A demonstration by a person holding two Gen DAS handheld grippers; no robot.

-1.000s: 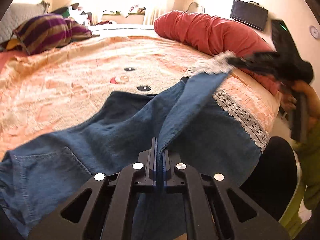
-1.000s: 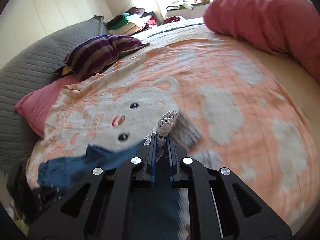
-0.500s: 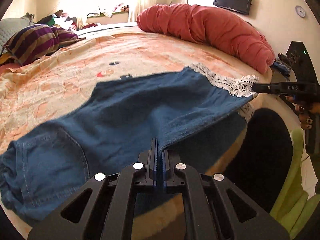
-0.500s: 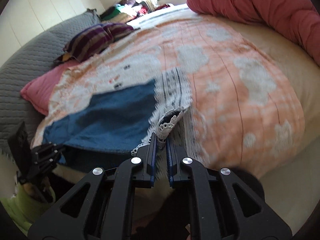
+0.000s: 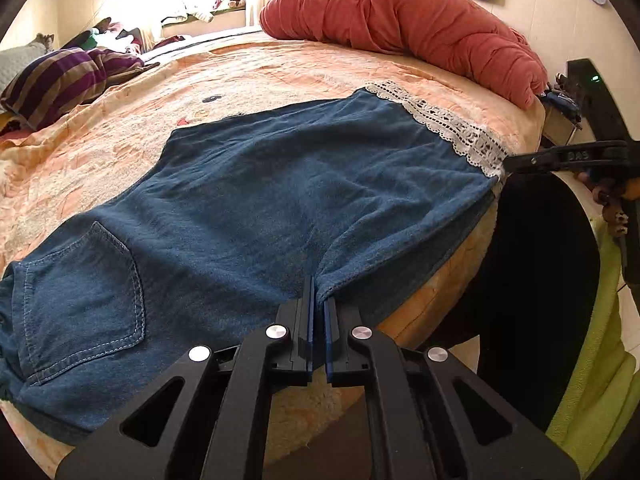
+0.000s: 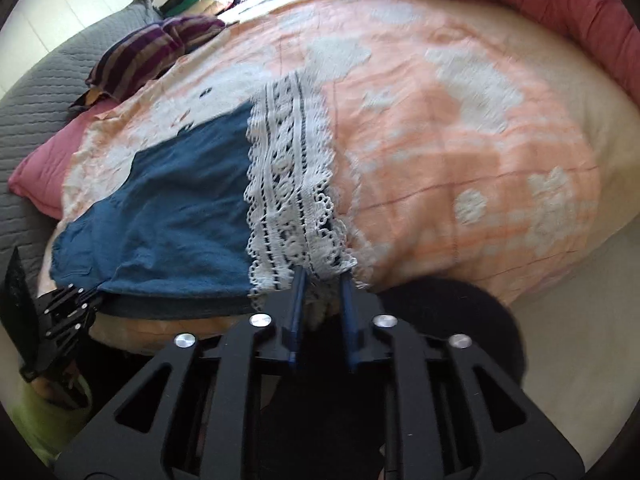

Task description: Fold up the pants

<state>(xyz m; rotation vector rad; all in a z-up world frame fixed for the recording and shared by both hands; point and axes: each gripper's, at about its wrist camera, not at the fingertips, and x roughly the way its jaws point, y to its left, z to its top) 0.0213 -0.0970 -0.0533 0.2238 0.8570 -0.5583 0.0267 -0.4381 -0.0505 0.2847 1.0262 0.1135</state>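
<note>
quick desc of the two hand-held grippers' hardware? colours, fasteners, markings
Both alike: matte black angular frames with triangular cutouts, round silver screw heads, blue pads lining black fingers. Left hand-held gripper; right hand-held gripper. In the left view, the right one's finger carries embossed lettering, and a green LED glows on its body.

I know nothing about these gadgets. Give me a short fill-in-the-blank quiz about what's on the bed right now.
1. The blue denim pants are spread on an orange and white ____.
2. The white trim at the pants' hem is made of ____.
3. The left gripper is ____ on the pants' edge, near the bed's edge.
4. The right gripper, at the lace hem, has its jaws ____.

Missing words: bedspread; lace; shut; open
</note>
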